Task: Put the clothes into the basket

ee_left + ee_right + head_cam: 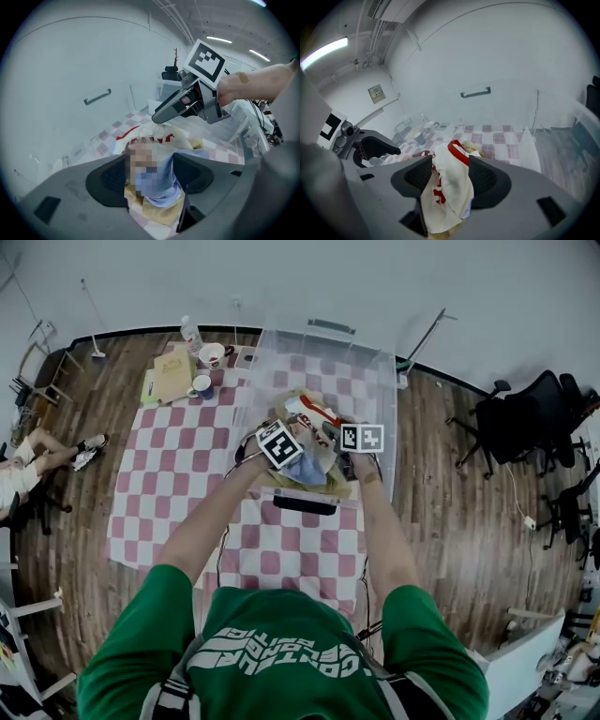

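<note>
The checkered table [187, 474] bears a clear basket [375, 381], white mug [212, 354], blue mug [201, 387], bottle [191, 334] and notebook [172, 376].

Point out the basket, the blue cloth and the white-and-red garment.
basket [291, 334], head view, far rim.
blue cloth [164, 192], left gripper view, lower fold.
white-and-red garment [452, 187], right gripper view, hanging middle.

There is one clear plastic basket [384, 390], one white-and-red garment [314, 413], one pale blue garment [307, 470], one yellow garment [337, 487], two ceramic mugs [213, 354] [201, 386] and one plastic bottle [191, 334].
</note>
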`<control>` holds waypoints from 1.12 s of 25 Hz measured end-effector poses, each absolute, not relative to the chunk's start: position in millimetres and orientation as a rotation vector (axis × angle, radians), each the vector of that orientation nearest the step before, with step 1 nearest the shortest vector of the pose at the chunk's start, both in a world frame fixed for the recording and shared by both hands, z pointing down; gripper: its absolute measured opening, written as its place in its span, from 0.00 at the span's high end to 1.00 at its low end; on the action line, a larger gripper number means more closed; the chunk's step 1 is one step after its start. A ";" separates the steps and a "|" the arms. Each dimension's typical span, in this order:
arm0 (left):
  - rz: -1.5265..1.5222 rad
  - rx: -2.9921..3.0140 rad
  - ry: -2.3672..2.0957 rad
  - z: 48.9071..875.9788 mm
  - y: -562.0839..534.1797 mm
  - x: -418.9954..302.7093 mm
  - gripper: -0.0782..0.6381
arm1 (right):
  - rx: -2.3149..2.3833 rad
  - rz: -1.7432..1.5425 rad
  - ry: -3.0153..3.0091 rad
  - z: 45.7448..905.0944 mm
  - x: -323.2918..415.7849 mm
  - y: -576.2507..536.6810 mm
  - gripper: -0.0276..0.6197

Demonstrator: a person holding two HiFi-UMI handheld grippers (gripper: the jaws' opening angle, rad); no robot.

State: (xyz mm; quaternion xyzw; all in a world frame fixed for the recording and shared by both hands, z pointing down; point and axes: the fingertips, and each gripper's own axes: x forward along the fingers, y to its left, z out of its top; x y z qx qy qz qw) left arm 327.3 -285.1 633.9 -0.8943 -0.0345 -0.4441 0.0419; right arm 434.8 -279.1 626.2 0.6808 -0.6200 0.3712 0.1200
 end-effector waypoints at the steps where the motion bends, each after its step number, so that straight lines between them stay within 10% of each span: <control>1: -1.329 -2.750 -0.089 624.7 -286.7 327.2 0.51 | 2.009 1.067 -1.822 617.5 436.1 -279.4 0.60; 13: -0.937 -2.940 0.172 508.9 -290.2 293.3 0.52 | 2.087 0.705 -2.024 503.6 401.8 -270.5 0.70; 19: -0.770 -2.987 0.284 471.4 -287.0 250.0 0.66 | 2.106 0.460 -2.115 441.5 365.3 -268.5 0.91; 28: -0.573 -3.069 0.535 445.0 -293.1 160.7 0.87 | 1.916 0.332 -2.323 407.0 266.4 -284.0 0.95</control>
